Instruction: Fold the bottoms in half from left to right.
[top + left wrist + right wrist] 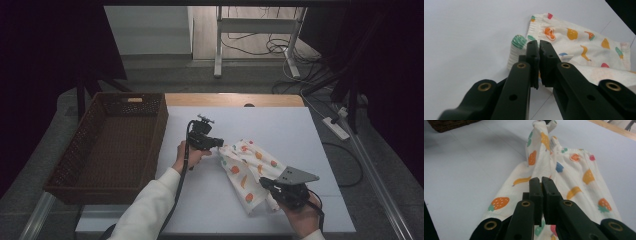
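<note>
I have both sets of tongs clenched on the fruit-print garment [248,170], one at each end, and the relation that matters is the line between those two grips. From the high view the cloth lies on the white tabletop [280,130] with its long axis running on a diagonal, from the far left near the left tongs [218,143] down to the near right at the right tongs [267,185]. The wicker basket [90,145] stands well apart to the left, off the cloth's far end.

In the left gripper view my left tongs [539,46] are closed with only a thin gap between the jaws, pinching the elastic-gathered edge of the garment [584,47]; the rest of the fabric spreads away to the right of the jaws. In the right gripper view the right tongs [541,181] are likewise shut on the near end of the garment [574,175], and the cloth runs straight ahead from them and rises into a pulled-up peak at the top of the view, where a dark tip, apparently the other tongs, grips it.

So the garment lies forward and left of my right hand and back and right of my left. The left hand [190,155] is the nearer to the basket. I judge that any move toward it should be led by that hand, with the right following along the cloth's axis.
</note>
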`<state>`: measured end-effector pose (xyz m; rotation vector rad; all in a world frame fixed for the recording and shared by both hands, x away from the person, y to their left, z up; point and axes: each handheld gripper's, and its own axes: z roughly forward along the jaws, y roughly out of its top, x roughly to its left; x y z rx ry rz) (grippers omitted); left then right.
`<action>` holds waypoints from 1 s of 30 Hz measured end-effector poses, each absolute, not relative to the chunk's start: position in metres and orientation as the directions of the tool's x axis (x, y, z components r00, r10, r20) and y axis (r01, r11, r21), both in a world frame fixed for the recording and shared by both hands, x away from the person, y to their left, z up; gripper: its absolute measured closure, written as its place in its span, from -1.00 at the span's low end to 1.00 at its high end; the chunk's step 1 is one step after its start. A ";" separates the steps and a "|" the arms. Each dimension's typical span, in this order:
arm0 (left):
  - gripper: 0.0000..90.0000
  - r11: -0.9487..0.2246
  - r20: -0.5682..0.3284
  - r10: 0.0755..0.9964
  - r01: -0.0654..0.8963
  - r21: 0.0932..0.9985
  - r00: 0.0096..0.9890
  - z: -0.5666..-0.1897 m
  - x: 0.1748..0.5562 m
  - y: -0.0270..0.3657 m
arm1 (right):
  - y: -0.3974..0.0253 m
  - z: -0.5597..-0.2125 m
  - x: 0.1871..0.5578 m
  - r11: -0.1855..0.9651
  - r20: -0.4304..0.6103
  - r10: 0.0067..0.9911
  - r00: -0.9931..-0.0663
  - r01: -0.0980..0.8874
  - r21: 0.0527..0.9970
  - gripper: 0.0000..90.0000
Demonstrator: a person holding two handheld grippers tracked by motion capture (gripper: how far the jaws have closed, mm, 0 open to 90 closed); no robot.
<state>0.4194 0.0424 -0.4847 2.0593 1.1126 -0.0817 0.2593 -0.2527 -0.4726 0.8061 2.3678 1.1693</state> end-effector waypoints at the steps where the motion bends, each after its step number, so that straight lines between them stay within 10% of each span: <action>1: 0.91 -0.316 -0.394 0.681 0.733 0.602 0.617 -0.485 0.420 0.040 | -0.255 -0.473 0.260 0.487 -0.079 0.644 -0.761 0.329 0.809 0.92; 30: 0.90 -0.341 -0.403 0.635 0.707 0.619 0.659 -0.487 0.437 -0.006 | -0.325 -0.478 0.272 0.388 -0.019 0.770 -0.637 0.444 0.808 0.92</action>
